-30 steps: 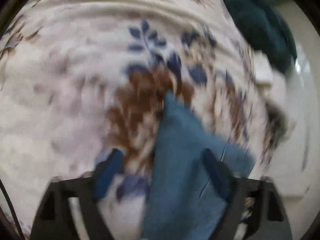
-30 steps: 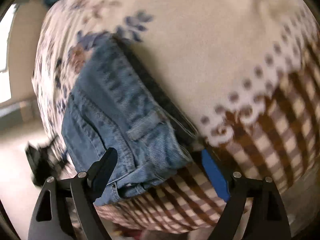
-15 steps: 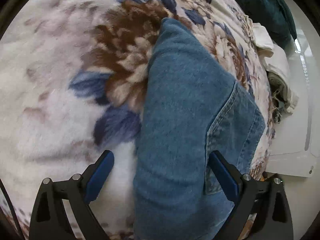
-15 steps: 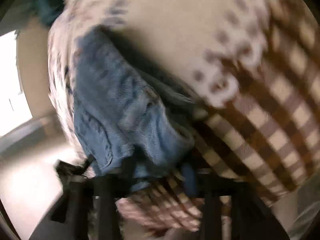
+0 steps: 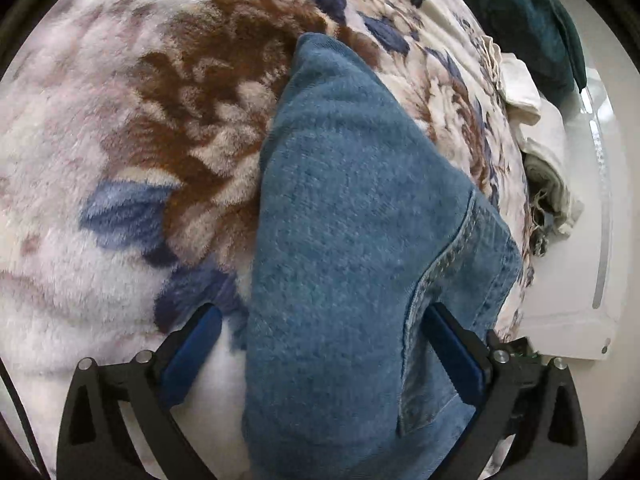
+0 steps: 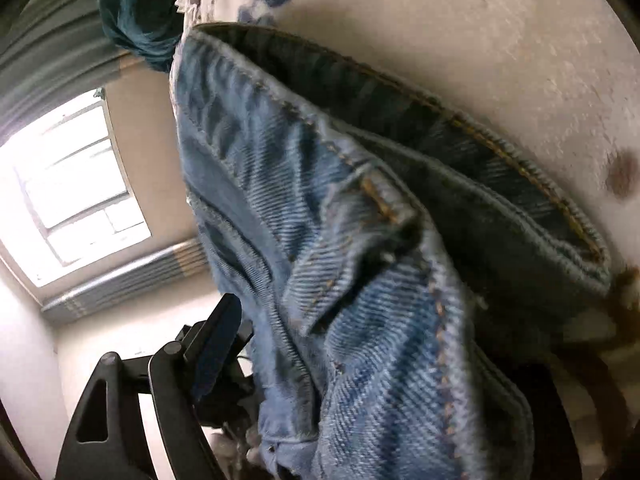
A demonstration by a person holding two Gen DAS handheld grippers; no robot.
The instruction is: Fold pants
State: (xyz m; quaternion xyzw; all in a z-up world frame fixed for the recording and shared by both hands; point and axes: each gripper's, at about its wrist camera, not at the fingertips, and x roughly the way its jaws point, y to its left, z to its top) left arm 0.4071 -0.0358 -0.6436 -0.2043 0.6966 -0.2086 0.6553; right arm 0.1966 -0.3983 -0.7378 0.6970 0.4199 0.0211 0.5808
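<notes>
Pants (image 5: pixel 352 240), one pair in blue denim, lie folded on the bed, and both my grippers are at them. My left gripper (image 5: pixel 320 352) stands wide, its two blue-padded fingers (image 5: pixel 192 344) spread to either side of the folded cloth: the left pad rests clear of it on the blanket, the right pad sits at the stitched seam, and I cannot tell whether it presses. From those fingers the pants run as one long strip away from me, narrowing to a rounded end far up the flowered blanket (image 5: pixel 120 140), leaning slightly to the left.

My right gripper (image 6: pixel 360 380) has just been opening, with the waistband end (image 6: pixel 360 200) lying between its fingers. Only one finger shows, at the left, apart from the cloth; the other is hidden behind the denim, so I cannot tell if anything is held. Here the waistband runs slantwise from upper left to lower right, one belt loop showing.

Outward, I count one dark green cloth (image 5: pixel 520 16) heaped at the far edge of the bed, some pale cloths (image 5: pixel 532 120) beside it, and one bright window (image 6: pixel 72 188) in the right view.
</notes>
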